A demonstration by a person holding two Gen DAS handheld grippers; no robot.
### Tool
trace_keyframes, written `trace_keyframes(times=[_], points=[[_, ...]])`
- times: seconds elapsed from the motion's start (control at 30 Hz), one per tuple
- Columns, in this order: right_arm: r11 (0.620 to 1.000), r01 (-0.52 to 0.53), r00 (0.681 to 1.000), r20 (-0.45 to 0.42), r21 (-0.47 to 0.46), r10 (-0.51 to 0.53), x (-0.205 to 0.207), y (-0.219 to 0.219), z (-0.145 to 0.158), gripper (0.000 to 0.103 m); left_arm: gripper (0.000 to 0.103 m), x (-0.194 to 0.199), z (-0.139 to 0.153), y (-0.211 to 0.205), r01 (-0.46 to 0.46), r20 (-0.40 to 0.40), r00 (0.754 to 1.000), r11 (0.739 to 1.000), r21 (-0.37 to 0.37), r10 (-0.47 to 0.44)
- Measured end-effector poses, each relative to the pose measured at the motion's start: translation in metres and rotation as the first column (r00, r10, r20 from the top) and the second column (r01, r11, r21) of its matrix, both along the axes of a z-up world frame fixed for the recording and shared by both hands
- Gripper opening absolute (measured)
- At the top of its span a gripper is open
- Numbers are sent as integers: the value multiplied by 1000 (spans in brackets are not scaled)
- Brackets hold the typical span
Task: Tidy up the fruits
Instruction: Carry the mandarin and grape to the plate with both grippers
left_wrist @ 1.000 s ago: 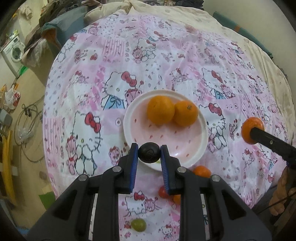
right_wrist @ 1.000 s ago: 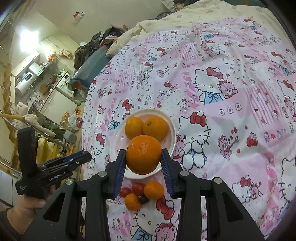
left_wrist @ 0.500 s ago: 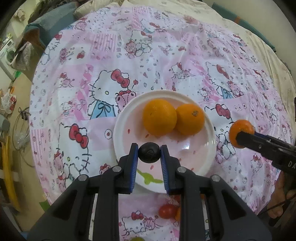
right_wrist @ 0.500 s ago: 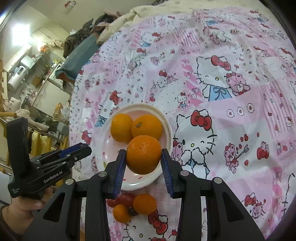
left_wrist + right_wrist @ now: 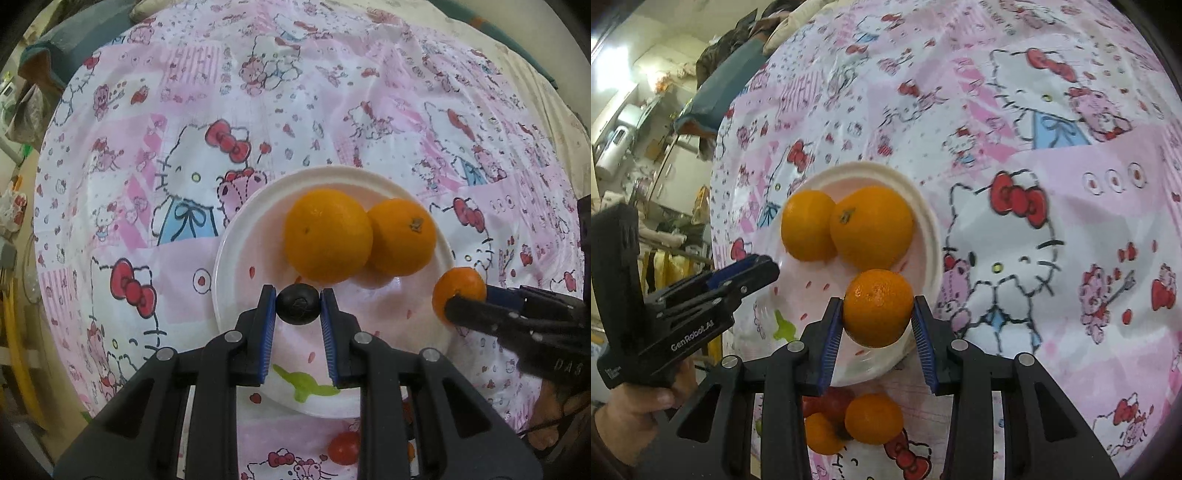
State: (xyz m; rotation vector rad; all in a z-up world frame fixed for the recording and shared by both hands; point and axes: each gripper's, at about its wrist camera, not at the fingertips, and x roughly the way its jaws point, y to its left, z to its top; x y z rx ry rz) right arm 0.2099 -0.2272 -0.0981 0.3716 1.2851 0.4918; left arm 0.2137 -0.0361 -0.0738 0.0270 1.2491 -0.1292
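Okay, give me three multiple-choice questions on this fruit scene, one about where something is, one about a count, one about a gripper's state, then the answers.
1. Where do the small loose fruits lie?
A. On the patterned cloth beside the plate's near edge
B. Inside the plate
C. On the floor

2. How many oranges rest in the plate?
A. Four
B. Two
C. None

3. What is the left gripper doing?
A. Standing open and empty
B. Shut on an orange
C. Shut on a small dark round fruit

Answers:
1 A: the loose fruits sit on the cloth just outside the plate rim.
2 B: two oranges lie side by side in the plate; a third orange is in the right gripper.
3 C: the left gripper pads press both sides of the dark fruit.
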Motion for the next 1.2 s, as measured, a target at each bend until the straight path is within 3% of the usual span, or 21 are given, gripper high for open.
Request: trace_keyframes(times=[0.43,1.2], points=[[999,-19,1000,-11,-37,19,-1,8,-11,41,21,0,-8,-1,-26,-50,998,999,-19,25],[1000,22,1000,-5,-20,-22,2,1,-6,43,22,0,-17,-4,-28,-57,998,1000,-8,28]])
